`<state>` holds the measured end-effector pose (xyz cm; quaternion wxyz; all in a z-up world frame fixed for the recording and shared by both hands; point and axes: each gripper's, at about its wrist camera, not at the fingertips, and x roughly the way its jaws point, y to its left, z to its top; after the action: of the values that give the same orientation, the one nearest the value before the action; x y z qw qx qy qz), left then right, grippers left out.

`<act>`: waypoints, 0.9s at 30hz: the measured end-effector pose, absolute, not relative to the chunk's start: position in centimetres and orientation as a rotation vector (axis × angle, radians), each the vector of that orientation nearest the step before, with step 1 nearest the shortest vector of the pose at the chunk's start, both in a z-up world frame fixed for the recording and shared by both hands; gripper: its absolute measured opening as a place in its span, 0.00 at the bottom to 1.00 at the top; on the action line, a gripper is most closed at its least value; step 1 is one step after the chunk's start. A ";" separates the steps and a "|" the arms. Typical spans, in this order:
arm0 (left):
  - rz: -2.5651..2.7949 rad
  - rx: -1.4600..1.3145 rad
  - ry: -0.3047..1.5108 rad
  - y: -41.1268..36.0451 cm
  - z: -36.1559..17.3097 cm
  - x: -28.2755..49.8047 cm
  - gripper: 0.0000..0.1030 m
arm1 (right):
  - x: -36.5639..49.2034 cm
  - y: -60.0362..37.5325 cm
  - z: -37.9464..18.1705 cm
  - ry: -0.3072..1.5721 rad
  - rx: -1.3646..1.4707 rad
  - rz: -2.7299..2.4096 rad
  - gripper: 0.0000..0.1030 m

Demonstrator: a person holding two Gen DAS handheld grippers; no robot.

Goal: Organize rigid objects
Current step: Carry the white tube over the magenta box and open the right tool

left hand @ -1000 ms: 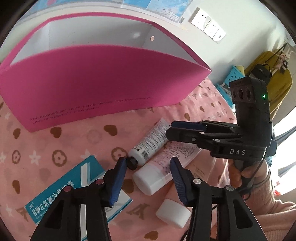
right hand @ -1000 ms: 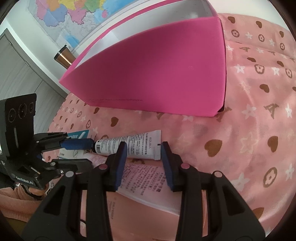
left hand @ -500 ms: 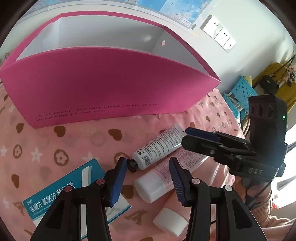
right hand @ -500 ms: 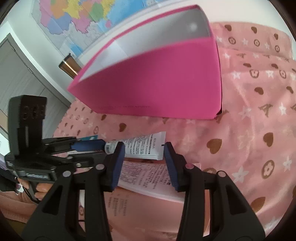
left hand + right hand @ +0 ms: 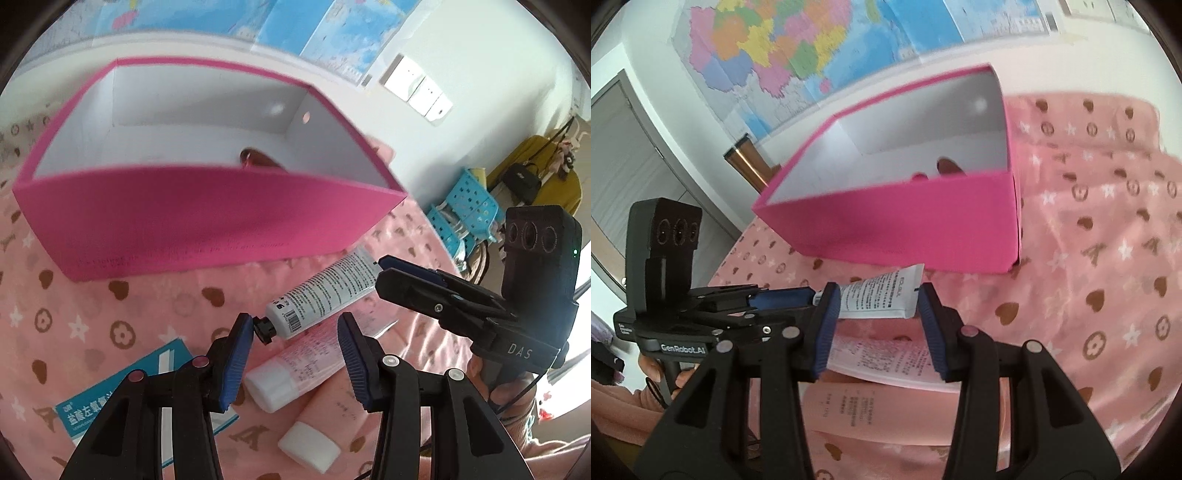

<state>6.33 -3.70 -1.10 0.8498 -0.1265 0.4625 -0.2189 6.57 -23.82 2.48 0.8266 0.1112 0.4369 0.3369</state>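
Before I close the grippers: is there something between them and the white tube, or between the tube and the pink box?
Nothing visible. The white tube lies between the open left gripper and right gripper. Only bare cloth separates it from the pink box, whose near wall it must clear.

1. A white wall (image 5: 1015, 40) carries a coloured map (image 5: 783, 48) (its print is too blurred to read).
2. A row of white wall switches (image 5: 417, 92) sits right of the map.
3. A grey door (image 5: 624, 155) stands at the left.
4. Turquoise perforated baskets (image 5: 465, 206) stand near a mustard-yellow seat (image 5: 535, 162) bearing a dark handbag (image 5: 521, 181).
5. Daylight floods the scene.
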 end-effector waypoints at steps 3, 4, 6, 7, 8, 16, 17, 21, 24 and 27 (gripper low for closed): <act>-0.462 -0.254 0.930 -3.9 0.6 6.2 0.46 | 6.4 -24.0 4.0 0.886 0.224 0.718 0.45; -0.461 -0.250 0.912 -3.9 1.1 6.1 0.46 | 6.4 -24.0 4.4 0.875 0.221 0.716 0.45; -0.461 -0.237 0.880 -3.8 2.4 6.2 0.46 | 6.5 -24.1 5.3 0.849 0.212 0.716 0.45; -0.456 -0.228 0.866 -3.9 2.9 6.3 0.46 | 6.7 -24.2 5.8 0.837 0.212 0.714 0.45; -0.453 -0.217 0.850 -4.1 3.5 6.5 0.46 | 6.8 -24.2 6.1 0.829 0.208 0.716 0.45; -0.436 -0.175 0.791 -4.9 6.1 9.7 0.46 | 9.5 -24.4 8.5 0.773 0.188 0.691 0.45; -0.432 -0.165 0.784 -5.0 6.3 10.2 0.46 | 10.1 -24.4 8.6 0.775 0.187 0.685 0.45; -0.408 -0.138 0.786 -5.4 6.4 12.0 0.46 | 11.8 -24.3 8.3 0.790 0.174 0.669 0.45; -0.398 -0.123 0.803 -5.7 5.9 13.3 0.46 | 12.7 -24.1 7.7 0.811 0.153 0.649 0.45; -0.397 -0.128 0.831 -5.9 5.2 14.5 0.46 | 13.6 -24.2 7.0 0.839 0.145 0.636 0.45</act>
<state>14.45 -5.93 5.17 0.8938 -0.0618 0.4009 -0.1913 13.59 -24.18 7.03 0.8620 0.0692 0.4002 0.3034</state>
